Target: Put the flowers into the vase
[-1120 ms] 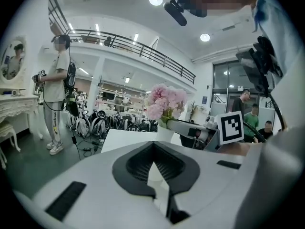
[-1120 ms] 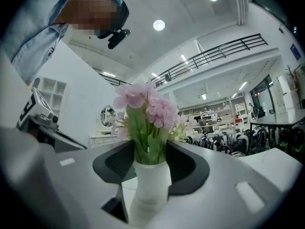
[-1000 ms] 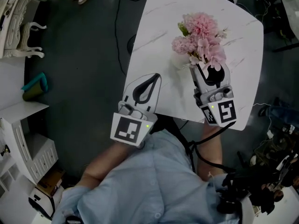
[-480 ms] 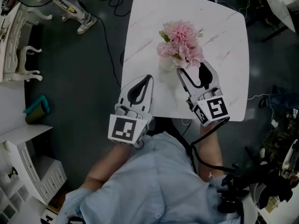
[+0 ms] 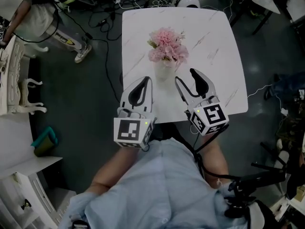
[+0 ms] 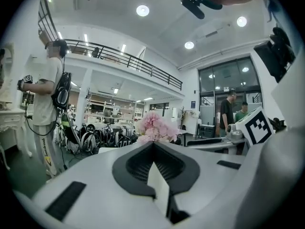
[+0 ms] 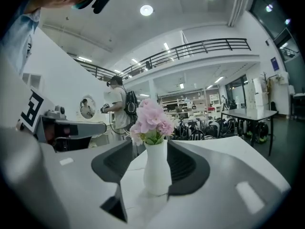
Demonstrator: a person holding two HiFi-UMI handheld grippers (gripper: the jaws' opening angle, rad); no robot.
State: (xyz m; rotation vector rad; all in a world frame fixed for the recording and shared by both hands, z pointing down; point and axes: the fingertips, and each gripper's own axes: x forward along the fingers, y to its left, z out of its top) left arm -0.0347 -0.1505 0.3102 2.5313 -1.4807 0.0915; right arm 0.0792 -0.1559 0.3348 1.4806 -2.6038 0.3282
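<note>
A white vase (image 5: 163, 72) with pink flowers (image 5: 166, 44) in it stands upright on the white marble table (image 5: 214, 42). My right gripper (image 5: 185, 75) hovers just short of the vase on its near right. Its jaws are wide apart and closing, with nothing between them. In the right gripper view the vase (image 7: 157, 168) and flowers (image 7: 151, 120) show through the gap ahead of the right gripper (image 7: 150, 146). My left gripper (image 5: 147, 79) is shut and empty, near left of the vase. In the left gripper view the flowers (image 6: 155, 127) rise just beyond the left gripper (image 6: 153, 143).
The table's near edge (image 5: 167, 120) runs under both grippers. A person (image 5: 28, 8) stands on the dark floor at the far left, amid cables (image 5: 107, 42). White carved furniture (image 5: 14, 80) and a teal object (image 5: 45, 140) stand at the left.
The right gripper has come off the flowers, its jaws have spread, and it has drawn back towards the table's near edge. The left gripper has risen a little. The flowers stay in the vase.
</note>
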